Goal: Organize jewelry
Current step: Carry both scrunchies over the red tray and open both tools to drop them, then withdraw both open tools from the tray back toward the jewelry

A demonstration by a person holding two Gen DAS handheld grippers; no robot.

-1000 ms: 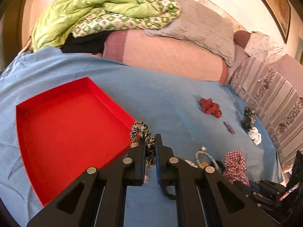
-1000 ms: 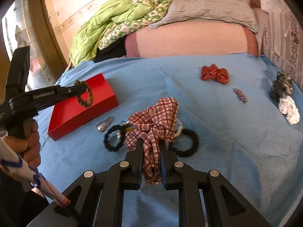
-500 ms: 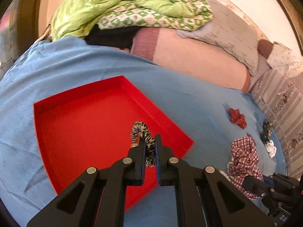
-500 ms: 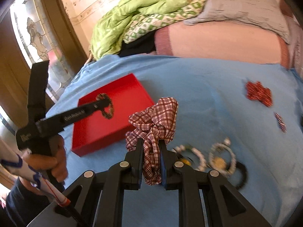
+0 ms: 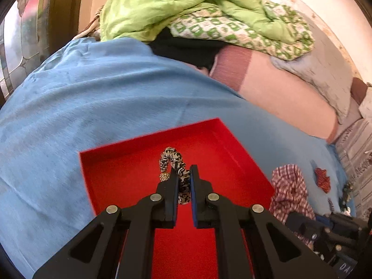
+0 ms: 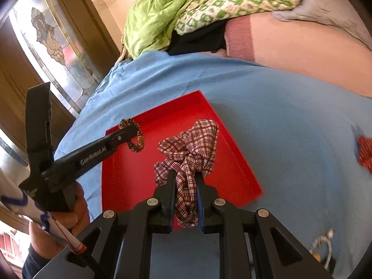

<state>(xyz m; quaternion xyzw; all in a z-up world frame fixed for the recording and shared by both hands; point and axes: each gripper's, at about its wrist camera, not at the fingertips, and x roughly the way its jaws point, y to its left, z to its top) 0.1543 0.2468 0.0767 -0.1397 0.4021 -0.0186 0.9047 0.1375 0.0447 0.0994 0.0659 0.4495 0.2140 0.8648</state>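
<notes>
A shallow red tray (image 5: 130,165) lies on a bed covered with a blue sheet (image 5: 81,107), its low walls framing a bare red floor with open sheet on its left and far sides. Beyond the tray's far corner, the sheet runs to a pink bolster (image 5: 286,93) topped by a green quilt (image 5: 176,4) and a grey pillow (image 5: 325,62).

The left tool (image 5: 183,181) hangs above the middle of the tray, its jaws closed narrowly on a leopard-print hair tie (image 5: 173,160). The band curls up and to the left out of the grip, with a small gold bead cluster at its lower left end; it is held clear of the tray floor. In the right wrist view the same tool (image 6: 133,131) reaches in from the left, slanting up over the tray's left wall, held in a bare hand (image 6: 69,218), with the hair tie (image 6: 136,139) dangling from its tip.

The right tool (image 6: 184,179) sits over the tray's near edge (image 6: 246,179), its jaws gripping a red-and-white plaid scrunchie (image 6: 190,146). The fabric bunches above the fingers and a tail hangs below them.

On the sheet to the right of the tray lie a red scrunchie (image 6: 365,153), blurred, and a pale ring-shaped piece (image 6: 323,244) near the bottom right. A stained-glass door (image 6: 53,46) stands at the left beyond the bed's edge.
</notes>
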